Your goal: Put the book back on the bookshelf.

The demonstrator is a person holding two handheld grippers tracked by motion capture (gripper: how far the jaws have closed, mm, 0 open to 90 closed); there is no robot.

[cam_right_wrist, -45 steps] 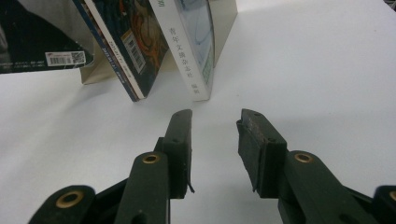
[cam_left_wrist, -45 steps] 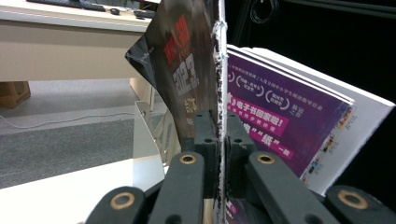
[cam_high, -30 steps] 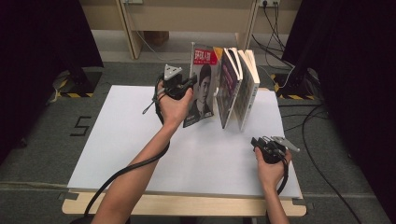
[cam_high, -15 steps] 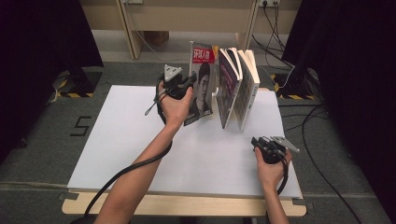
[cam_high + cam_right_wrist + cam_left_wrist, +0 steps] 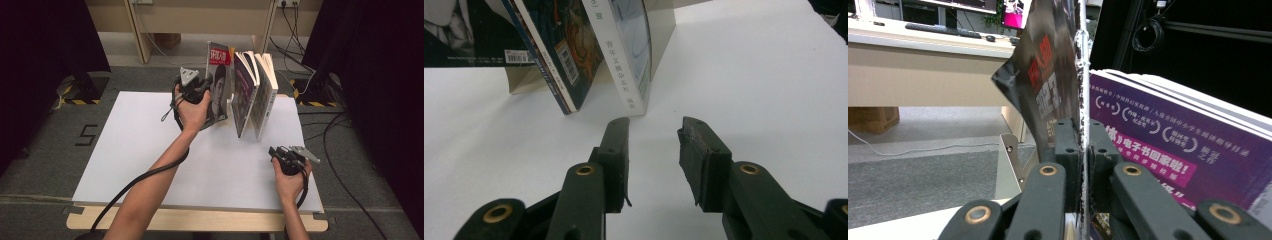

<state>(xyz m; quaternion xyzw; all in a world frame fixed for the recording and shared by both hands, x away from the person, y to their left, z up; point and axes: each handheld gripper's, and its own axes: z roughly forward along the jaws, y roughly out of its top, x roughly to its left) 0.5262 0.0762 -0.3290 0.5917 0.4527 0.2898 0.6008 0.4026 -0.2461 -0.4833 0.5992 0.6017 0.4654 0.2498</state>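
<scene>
A magazine [image 5: 220, 75] with a red title and a dark portrait cover stands upright at the back of the white table [image 5: 150, 150]. My left gripper [image 5: 206, 86] is shut on its edge from the left. In the left gripper view the pads of that gripper [image 5: 1080, 142] pinch the thin magazine [image 5: 1050, 70], and a purple-covered book [image 5: 1158, 140] stands just behind on the right. Beside the magazine, two more books [image 5: 255, 92] lean together. My right gripper [image 5: 274, 151] rests open near the table's front right, pointing at the books with nothing between its fingers [image 5: 654, 137].
In the right gripper view a white-spined book [image 5: 631, 55] and a dark book [image 5: 559, 55] lean against a beige bookend [image 5: 663, 20]. Cables trail from both grippers. Dark curtains flank the table, and a desk frame stands behind it.
The left hand has shifted slightly upward with the magazine in its gripper. The right hand has not moved.
</scene>
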